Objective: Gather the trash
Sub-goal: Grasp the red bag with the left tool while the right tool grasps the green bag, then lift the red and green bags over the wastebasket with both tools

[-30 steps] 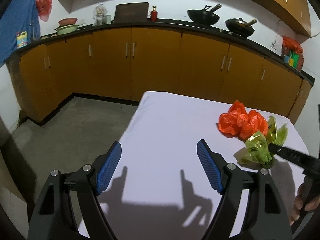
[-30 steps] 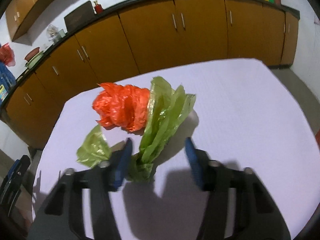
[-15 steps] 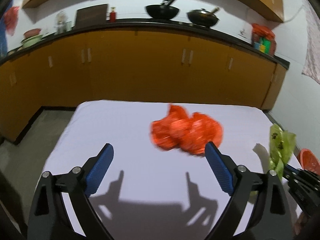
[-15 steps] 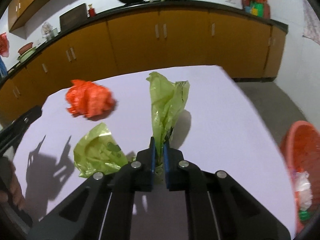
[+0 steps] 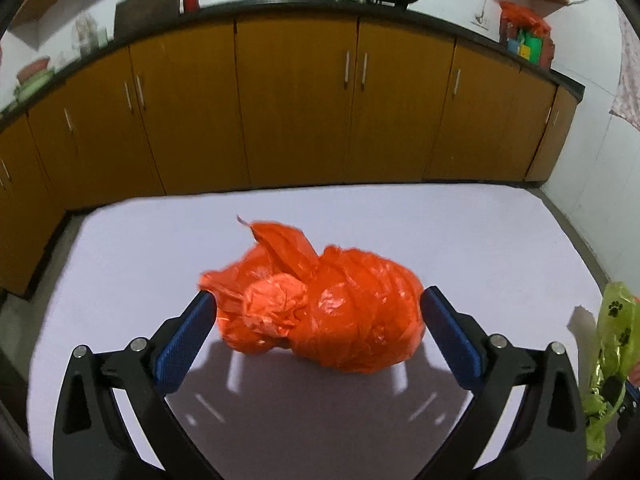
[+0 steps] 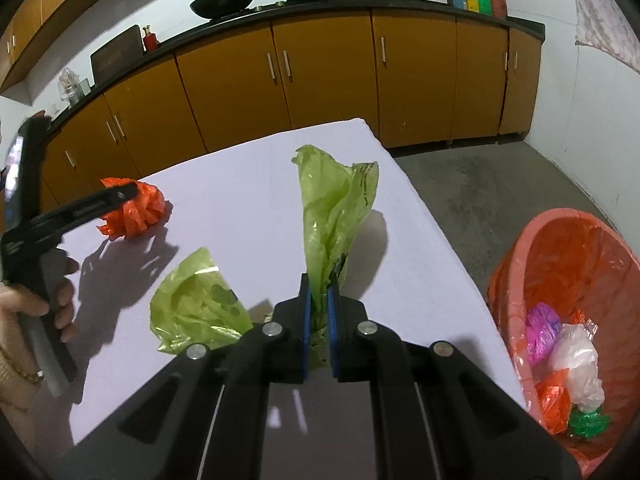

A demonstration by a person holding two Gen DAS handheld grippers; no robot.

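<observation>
A: Left wrist: left gripper [image 5: 318, 312] wide open, orange bag [image 5: 320, 312] between the pads on the table [image 5: 460, 224].
B: Right gripper [image 6: 318, 322] clamped on green bag [image 6: 334, 208]; bin [image 6: 532, 240] at 3 o'clock.

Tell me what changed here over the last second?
The right gripper closed on the green bag and lifted it towards the red basket. The left gripper swung to straddle the orange bag, fingers open. The orange bag stayed on the table.
</observation>
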